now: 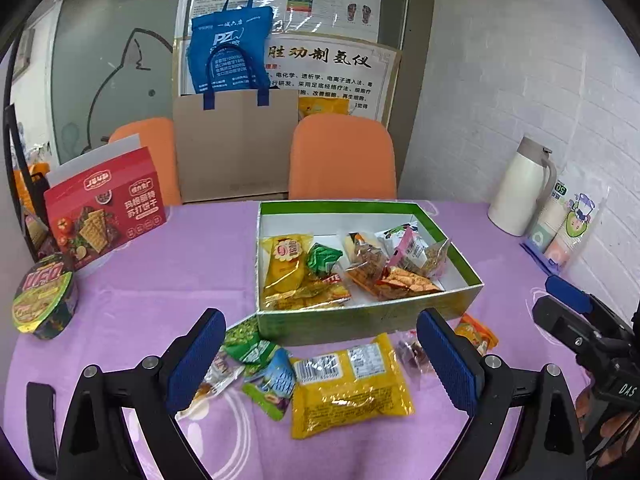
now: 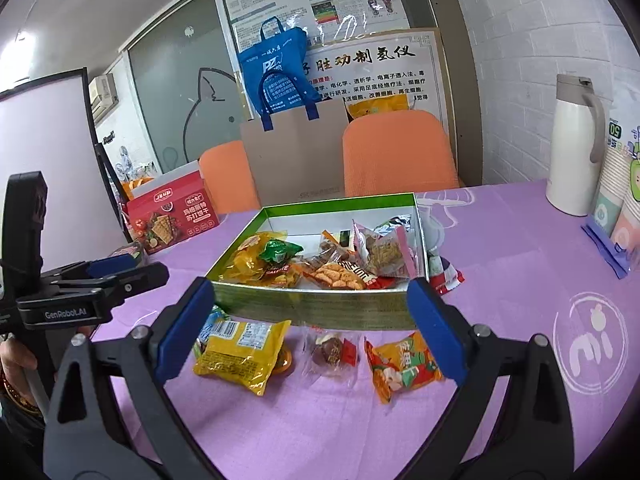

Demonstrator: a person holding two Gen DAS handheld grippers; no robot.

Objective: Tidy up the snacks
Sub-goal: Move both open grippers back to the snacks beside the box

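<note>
A green box with a white inside stands open on the purple tablecloth and holds several snack packets. In front of it lie loose snacks: a yellow packet, a green packet, a blue-green packet, a clear-wrapped brown sweet and an orange packet. A red-and-white packet lies by the box's right wall. My left gripper hangs open above the yellow packet. My right gripper is open too, over the sweet, holding nothing.
At the left stand a red cracker box and a noodle bowl. A white thermos and a pack of paper cups stand at the right by the brick wall. Orange chairs and a cardboard sheet stand behind the table.
</note>
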